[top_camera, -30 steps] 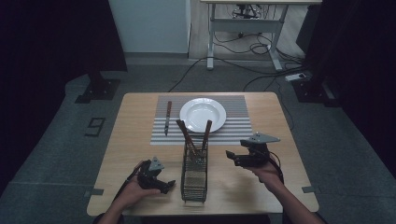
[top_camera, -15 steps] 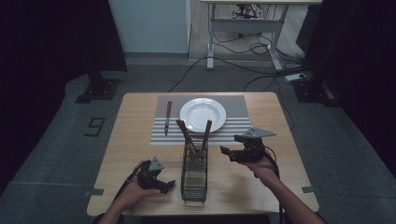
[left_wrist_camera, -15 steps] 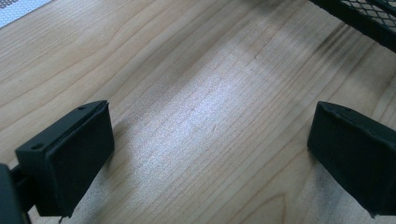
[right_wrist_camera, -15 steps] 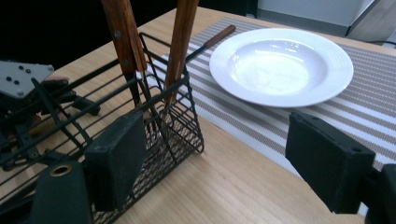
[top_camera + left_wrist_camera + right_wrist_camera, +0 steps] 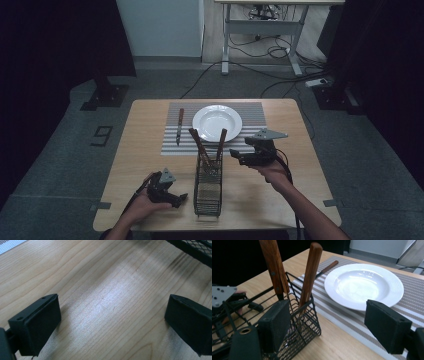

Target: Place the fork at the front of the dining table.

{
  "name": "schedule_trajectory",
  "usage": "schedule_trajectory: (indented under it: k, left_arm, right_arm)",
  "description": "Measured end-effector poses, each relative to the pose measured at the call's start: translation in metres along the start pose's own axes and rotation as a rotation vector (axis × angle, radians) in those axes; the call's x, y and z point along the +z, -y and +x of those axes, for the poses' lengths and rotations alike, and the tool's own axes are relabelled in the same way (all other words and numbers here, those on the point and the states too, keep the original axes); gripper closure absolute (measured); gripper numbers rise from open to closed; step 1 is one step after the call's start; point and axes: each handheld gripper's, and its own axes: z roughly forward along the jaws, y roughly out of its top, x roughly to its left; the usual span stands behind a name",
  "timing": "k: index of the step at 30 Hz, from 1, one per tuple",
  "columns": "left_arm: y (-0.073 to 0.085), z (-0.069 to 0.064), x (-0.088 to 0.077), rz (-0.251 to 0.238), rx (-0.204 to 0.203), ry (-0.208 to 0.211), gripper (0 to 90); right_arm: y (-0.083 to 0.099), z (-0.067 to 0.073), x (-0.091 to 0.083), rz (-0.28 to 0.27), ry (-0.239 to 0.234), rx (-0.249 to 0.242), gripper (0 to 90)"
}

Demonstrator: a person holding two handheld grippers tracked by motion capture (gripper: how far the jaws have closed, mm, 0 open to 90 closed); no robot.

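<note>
Jaws apart on your left gripper (image 5: 167, 192) and right gripper (image 5: 248, 156); wire caddy (image 5: 208, 184) hides utensil heads at frame centre.

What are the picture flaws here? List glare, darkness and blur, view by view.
High view: dark surroundings, the lit table dim and soft. Left gripper view: a pale sheen of glare on the wood between the open jaws, which look soft. Right gripper view: bright highlights on the white plate; the near jaws and basket slightly blurred.
</note>
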Motion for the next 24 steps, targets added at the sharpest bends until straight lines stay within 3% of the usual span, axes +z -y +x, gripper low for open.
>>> schedule_trajectory:
  k: [17,24]
  left_arm:
    - [0.0,0.0,0.0,0.0,0.001,0.001,0.4]
    - [0.0,-0.001,0.0,0.0,0.001,0.002,0.4]
  right_arm:
    - [-0.022,0.001,0.027,-0.029,-0.043,-0.01,36.2]
    - [-0.028,-0.002,0.037,-0.03,-0.033,-0.007,40.7]
